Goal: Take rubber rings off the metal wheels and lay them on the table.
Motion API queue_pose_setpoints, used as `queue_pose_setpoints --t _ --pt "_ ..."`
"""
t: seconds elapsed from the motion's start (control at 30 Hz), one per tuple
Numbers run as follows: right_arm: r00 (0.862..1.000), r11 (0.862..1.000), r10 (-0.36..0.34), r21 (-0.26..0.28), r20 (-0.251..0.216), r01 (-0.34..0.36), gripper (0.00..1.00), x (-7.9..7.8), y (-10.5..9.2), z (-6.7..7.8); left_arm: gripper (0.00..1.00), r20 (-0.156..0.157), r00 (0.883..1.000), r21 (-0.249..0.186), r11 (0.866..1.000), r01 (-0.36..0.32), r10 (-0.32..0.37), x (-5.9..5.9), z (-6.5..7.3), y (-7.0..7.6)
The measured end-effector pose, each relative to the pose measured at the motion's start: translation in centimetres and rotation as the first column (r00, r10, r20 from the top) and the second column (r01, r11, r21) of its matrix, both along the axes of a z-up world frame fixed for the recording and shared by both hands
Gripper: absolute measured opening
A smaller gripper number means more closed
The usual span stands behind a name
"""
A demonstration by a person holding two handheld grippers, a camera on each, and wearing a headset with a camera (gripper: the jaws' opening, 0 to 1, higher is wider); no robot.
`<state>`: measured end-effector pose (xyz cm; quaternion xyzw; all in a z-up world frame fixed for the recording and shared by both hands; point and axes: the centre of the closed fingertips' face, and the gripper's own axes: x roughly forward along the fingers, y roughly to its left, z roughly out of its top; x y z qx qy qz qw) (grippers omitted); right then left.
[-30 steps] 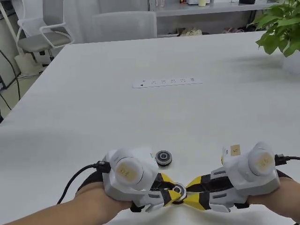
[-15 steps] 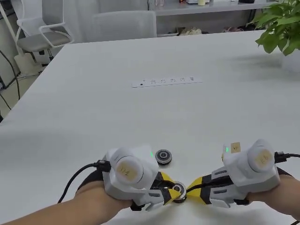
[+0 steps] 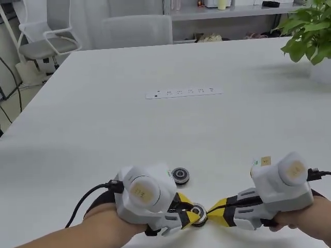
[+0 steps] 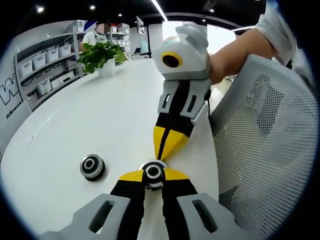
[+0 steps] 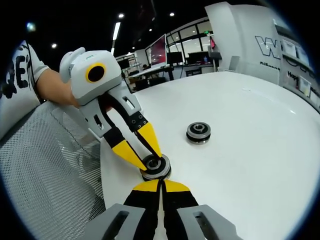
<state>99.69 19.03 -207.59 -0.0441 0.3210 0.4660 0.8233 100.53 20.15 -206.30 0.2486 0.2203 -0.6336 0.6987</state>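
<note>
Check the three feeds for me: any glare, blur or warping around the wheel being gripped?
Head view: soft even light, no glare on the white table, gripped wheel small but sharp. Left gripper view: fisheye bends the table edge, wheel crisp. Right gripper view: same bending, bright ceiling spots, wheel in focus.

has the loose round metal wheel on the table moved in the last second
No. The loose round metal wheel stays put at the same offset from the long white power strip.

Far wheel lies flat; near wheel sits clamped in left gripper.
</note>
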Motion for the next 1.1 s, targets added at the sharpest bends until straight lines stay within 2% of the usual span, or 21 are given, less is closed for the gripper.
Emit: queue_pose_setpoints --t 0.3,0.5,0.67,0.97,1.1 --pt "1.0 1.0 -0.017 0.01 -0.01 0.017 0.0 0.0 -0.1 0.2 0.07 0.003 1.0 0.003 1.0 -0.002 0.002 0.0 0.0 0.0" --pt "0.998 0.999 -0.043 0.029 -0.035 0.044 0.0 0.1 -0.2 0.0 0.07 -0.001 1.0 -0.001 1.0 -0.008 0.008 0.0 0.0 0.0" --pt "0.994 0.992 -0.092 0.08 -0.056 0.096 0.0 0.8 -0.3 0.5 0.07 0.003 1.0 0.001 1.0 -0.01 0.01 0.0 0.0 0.0" --pt "0.996 0.991 -0.085 0.099 -0.042 0.088 0.0 0.8 0.1 1.0 0.07 0.009 1.0 0.004 1.0 -0.016 0.016 0.1 0.0 -0.1" --pt "0.996 0.992 -0.08 0.092 -0.036 0.083 0.0 0.8 0.2 1.1 0.07 0.009 1.0 0.004 1.0 -0.017 0.017 0.1 0.0 -0.1"
